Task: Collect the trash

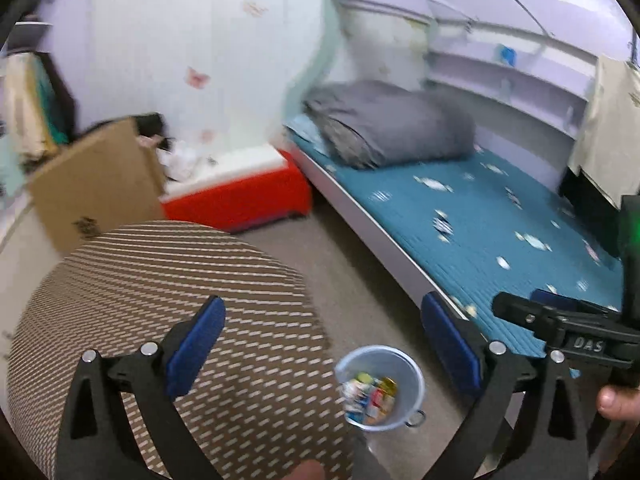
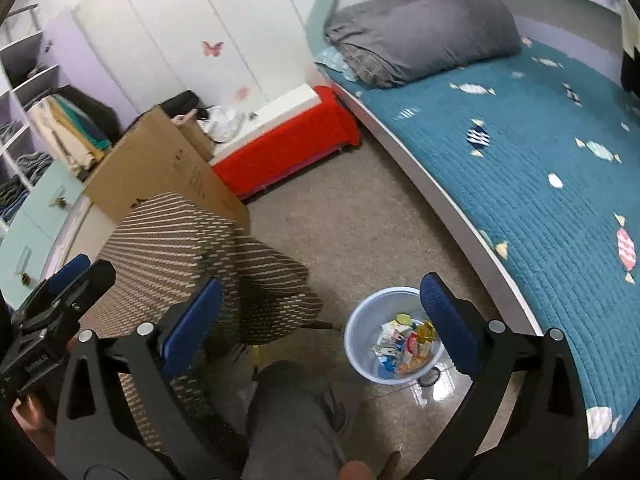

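Trash fills the bucket on the floor beside the bed.

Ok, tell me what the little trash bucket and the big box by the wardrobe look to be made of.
Bucket: looks like thin pale blue plastic, smooth and slightly translucent, with a moulded rim; wrappers lie inside. Box: plain brown cardboard, matte, with folded edges and faint printed marks. Both judged by look only.

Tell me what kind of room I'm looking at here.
Most likely a bedroom. A bed with a teal candy-print quilt runs along the wall, a folded grey duvet lies at its head, and open shelves hold folded clothes. A pale blue bucket of wrappers stands on the floor.
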`<state>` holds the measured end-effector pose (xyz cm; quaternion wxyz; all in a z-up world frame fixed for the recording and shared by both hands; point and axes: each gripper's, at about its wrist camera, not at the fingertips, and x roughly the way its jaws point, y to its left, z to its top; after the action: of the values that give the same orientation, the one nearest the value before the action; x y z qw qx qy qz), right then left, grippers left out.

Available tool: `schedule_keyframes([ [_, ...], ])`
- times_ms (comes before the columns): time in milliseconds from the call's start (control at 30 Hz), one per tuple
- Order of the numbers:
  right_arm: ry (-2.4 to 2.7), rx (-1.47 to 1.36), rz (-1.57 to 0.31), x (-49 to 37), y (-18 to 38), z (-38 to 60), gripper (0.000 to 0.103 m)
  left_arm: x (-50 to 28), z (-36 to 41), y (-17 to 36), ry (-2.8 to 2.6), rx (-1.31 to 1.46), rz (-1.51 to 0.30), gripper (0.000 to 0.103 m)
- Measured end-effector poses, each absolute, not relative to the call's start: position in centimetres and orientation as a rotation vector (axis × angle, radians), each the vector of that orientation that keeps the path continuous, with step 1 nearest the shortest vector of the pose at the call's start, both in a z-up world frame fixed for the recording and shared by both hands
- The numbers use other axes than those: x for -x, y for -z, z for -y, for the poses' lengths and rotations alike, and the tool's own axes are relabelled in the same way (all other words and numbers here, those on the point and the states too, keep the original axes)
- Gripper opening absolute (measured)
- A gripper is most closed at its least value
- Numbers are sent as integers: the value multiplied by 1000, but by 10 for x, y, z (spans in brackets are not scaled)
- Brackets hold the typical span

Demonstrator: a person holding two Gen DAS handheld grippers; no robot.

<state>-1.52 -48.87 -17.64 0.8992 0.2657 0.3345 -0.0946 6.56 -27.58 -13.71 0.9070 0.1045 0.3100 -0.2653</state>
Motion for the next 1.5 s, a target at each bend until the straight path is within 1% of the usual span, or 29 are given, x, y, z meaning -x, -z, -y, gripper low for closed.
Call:
schedule_keyframes([
  [233, 160, -419, -616, 33, 121, 423, 97, -17, 206, 100, 373, -138, -480, 98],
  [367, 140, -367, -531, 52, 90, 391, 97, 11, 171, 77, 325, -104, -387, 98],
  [633, 126, -222, -394, 98, 46, 333, 97, 69, 129, 48, 322, -38, -316, 98],
  [967, 153, -139, -243, 158, 13, 301, 97, 139, 108, 30, 270, 21, -235, 98],
  [1200, 139, -111, -181, 177, 1, 286, 97, 159, 95, 20, 231, 28, -196, 98],
  [1500, 139, -96, -156, 186, -4, 277, 97, 173, 84, 15, 213, 39, -171, 98],
])
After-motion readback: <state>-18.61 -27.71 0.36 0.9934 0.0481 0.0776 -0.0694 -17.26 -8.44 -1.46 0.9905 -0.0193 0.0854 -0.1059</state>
